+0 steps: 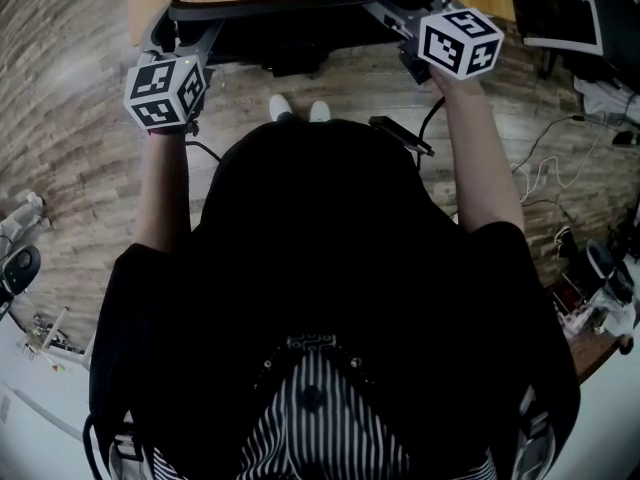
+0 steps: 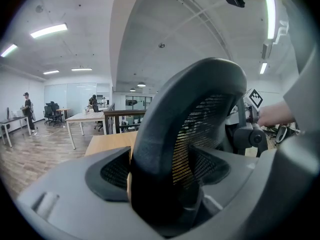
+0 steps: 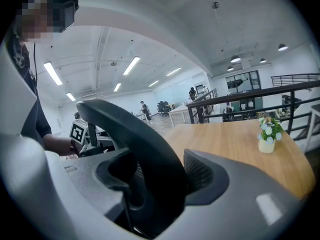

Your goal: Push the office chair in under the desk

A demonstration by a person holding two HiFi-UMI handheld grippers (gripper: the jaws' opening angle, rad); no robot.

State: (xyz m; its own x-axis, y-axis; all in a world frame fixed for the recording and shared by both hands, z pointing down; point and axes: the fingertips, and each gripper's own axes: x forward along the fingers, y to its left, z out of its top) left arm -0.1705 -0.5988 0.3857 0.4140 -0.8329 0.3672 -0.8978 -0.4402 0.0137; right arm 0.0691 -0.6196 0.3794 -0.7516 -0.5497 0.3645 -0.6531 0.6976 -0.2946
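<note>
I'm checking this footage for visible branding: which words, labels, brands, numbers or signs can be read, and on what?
No readable text in any view.
Left cube and right cube: only black-and-white square marker patterns, no letters or digits.
Chair back and desk: no label or logo visible.

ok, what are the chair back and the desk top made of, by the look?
By look, chair back: likely moulded plastic rim, dark grey, matte with a soft sheen. The panel inside it is woven mesh, and the open weave is visible. The desk top is wood or wood-look laminate, light brown with faint grain and a smooth satin surface; can't tell which.
</note>
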